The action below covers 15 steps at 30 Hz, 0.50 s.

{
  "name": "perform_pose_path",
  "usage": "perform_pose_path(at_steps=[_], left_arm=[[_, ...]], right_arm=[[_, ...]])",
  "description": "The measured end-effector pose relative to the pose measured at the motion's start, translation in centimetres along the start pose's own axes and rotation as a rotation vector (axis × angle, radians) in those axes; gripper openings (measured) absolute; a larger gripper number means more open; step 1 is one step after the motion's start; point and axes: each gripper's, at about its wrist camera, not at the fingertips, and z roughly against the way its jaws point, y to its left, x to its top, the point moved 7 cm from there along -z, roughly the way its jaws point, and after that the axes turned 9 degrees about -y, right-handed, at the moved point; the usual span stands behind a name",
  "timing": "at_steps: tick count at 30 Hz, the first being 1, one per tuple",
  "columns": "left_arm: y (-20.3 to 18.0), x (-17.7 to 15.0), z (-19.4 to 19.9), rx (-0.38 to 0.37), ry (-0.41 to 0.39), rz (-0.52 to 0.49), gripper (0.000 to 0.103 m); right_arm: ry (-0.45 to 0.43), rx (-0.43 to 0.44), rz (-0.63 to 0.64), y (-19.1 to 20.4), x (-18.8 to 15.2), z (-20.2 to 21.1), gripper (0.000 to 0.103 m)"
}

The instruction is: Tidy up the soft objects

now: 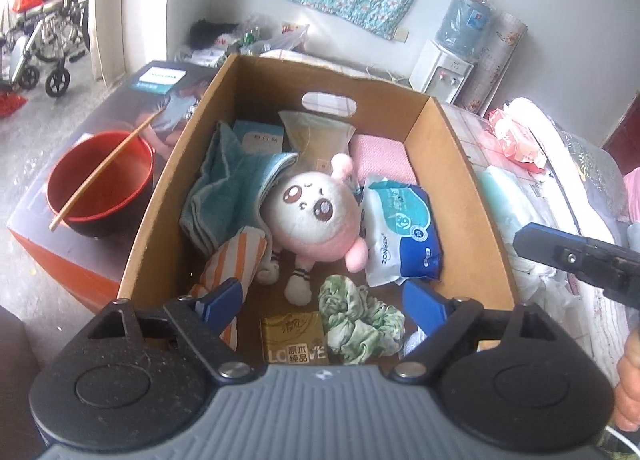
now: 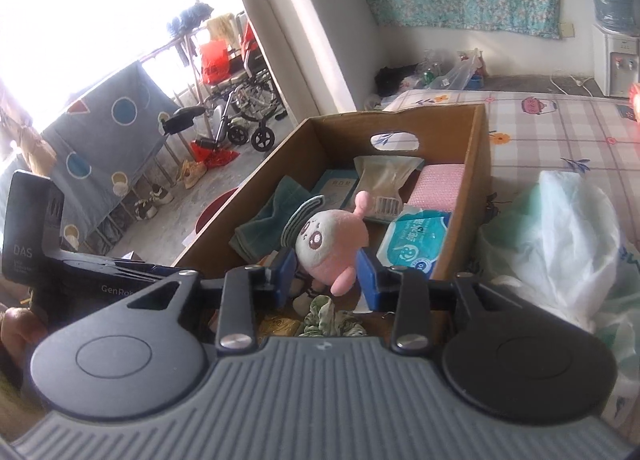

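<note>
The left tool (image 1: pixel 324 306) hangs over the near end of the box (image 1: pixel 472 195), its jaws spread wide with nothing between them. Under it lie a gold tissue pack (image 1: pixel 294 338), partly hidden by the tool body, and a green scrunchie (image 1: pixel 358 322). The striped cloth (image 1: pixel 236 260) runs under the left finger, so its near end is lost.

The right tool (image 2: pixel 326 276) stands at the box's near edge, jaws partly open; the plush (image 2: pixel 328 244) shows between the pads, but whether they touch it is hard to tell.

In the left view the plush (image 1: pixel 316 215) lies mid-box on its back, its head partly under the teal towel (image 1: pixel 228 191). Beside it is the wipes pack (image 1: pixel 404 232). Farther back are a pale box (image 1: pixel 260 137), half covered by the towel, a clear packet (image 1: pixel 316 131) and a pink cloth (image 1: pixel 382 157).

Left of the box, a red bowl (image 1: pixel 100 183) with a chopstick (image 1: pixel 108 169) across it sits on a printed carton (image 1: pixel 160 87). To the right is the bed (image 2: pixel 560 127), with a white bag (image 2: pixel 556 240) cut off by the frame.
</note>
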Motion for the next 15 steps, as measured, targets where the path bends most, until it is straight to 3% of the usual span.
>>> perform_pose_path(at_steps=[4, 7, 15], left_arm=[[-2.5, 0.4, 1.8, 0.026, -0.108, -0.082, 0.101], [-4.4, 0.4, 3.1, 0.015, -0.16, -0.101, 0.103], [-7.8, -1.6, 4.7, -0.004, -0.183, -0.056, 0.103]], right_arm=[[-0.063, -0.06, -0.033, -1.4, -0.4, 3.3, 0.055], [-0.092, -0.113, -0.042, -2.2, -1.1, 5.3, 0.08], [-0.088, -0.232, 0.02, -2.7, -4.3, 8.2, 0.102]])
